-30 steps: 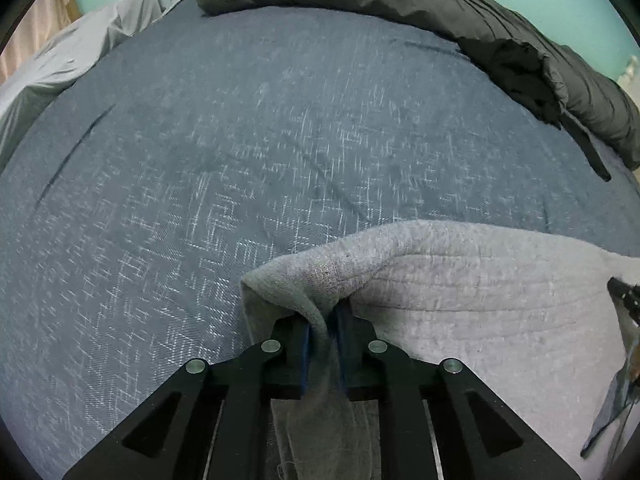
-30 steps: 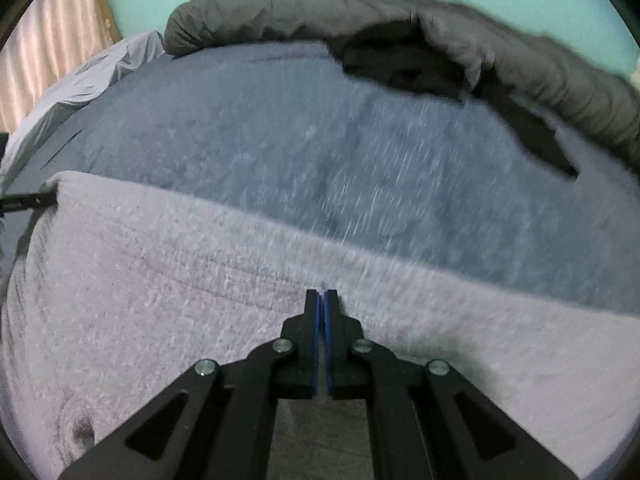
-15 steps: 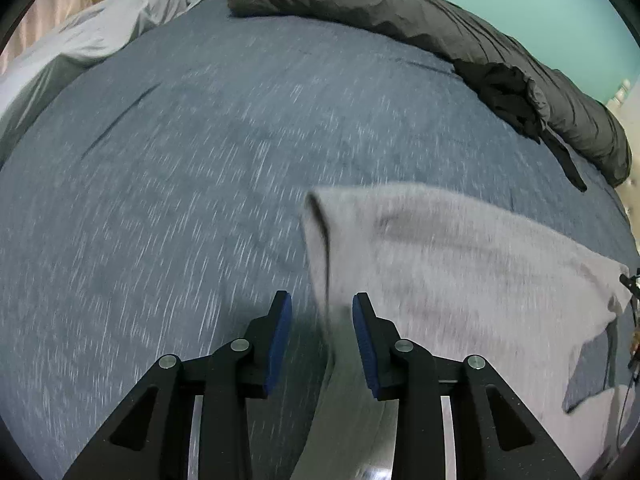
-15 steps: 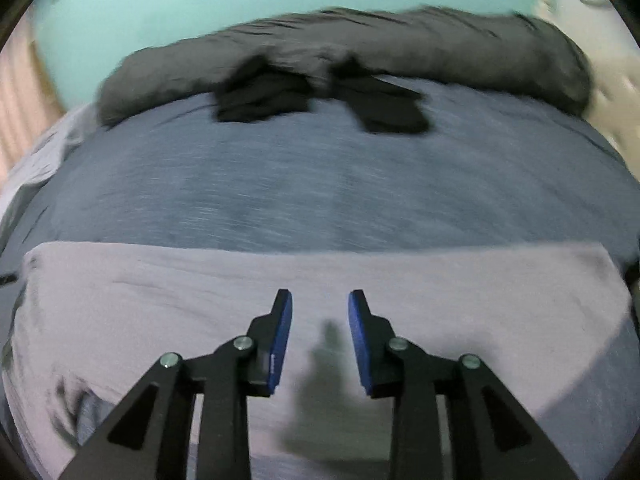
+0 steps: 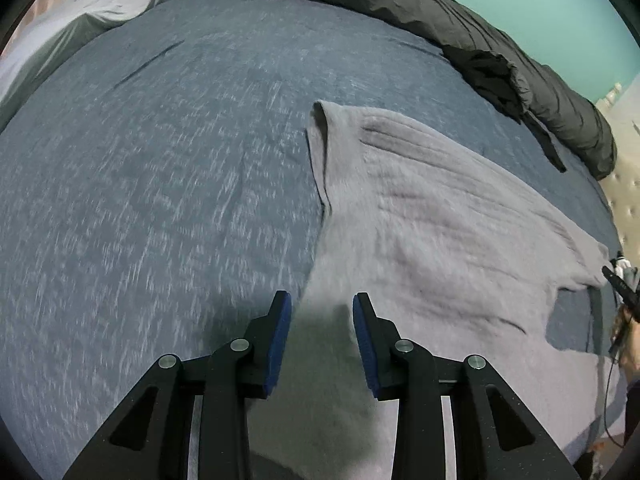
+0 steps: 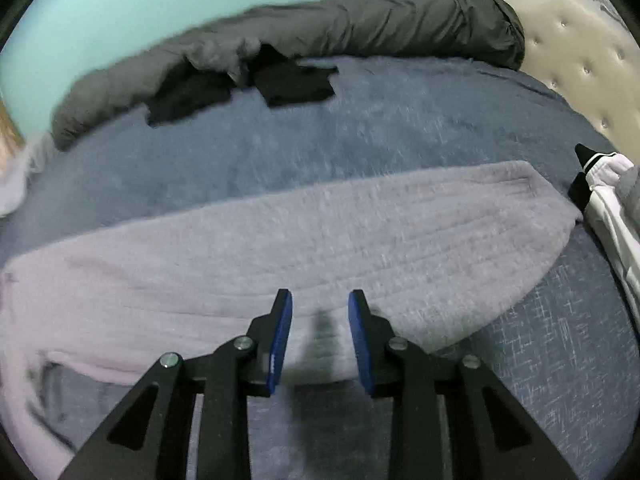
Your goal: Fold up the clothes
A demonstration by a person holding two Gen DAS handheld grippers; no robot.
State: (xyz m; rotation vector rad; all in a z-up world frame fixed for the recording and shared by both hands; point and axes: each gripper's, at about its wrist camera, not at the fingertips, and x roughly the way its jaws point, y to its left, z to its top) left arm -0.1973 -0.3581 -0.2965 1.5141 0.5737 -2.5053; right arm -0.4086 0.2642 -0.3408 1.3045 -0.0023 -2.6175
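Blue-grey bedspread [image 5: 160, 184] fills the room's big bed, dark duvet [image 6: 360, 20] rolled along its far edge under a teal wall [image 6: 120, 12]. The grey garment [image 5: 420, 216] lies spread on the bedspread — a second ago both grippers pinched it; now left gripper [image 5: 322, 312] and right gripper [image 6: 319, 310] hover just above the cloth, jaws apart, empty.

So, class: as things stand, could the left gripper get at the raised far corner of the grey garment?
Probably yes. The left gripper is open above the grey garment, and only flat cloth and blue bedcover lie between it and the raised corner.
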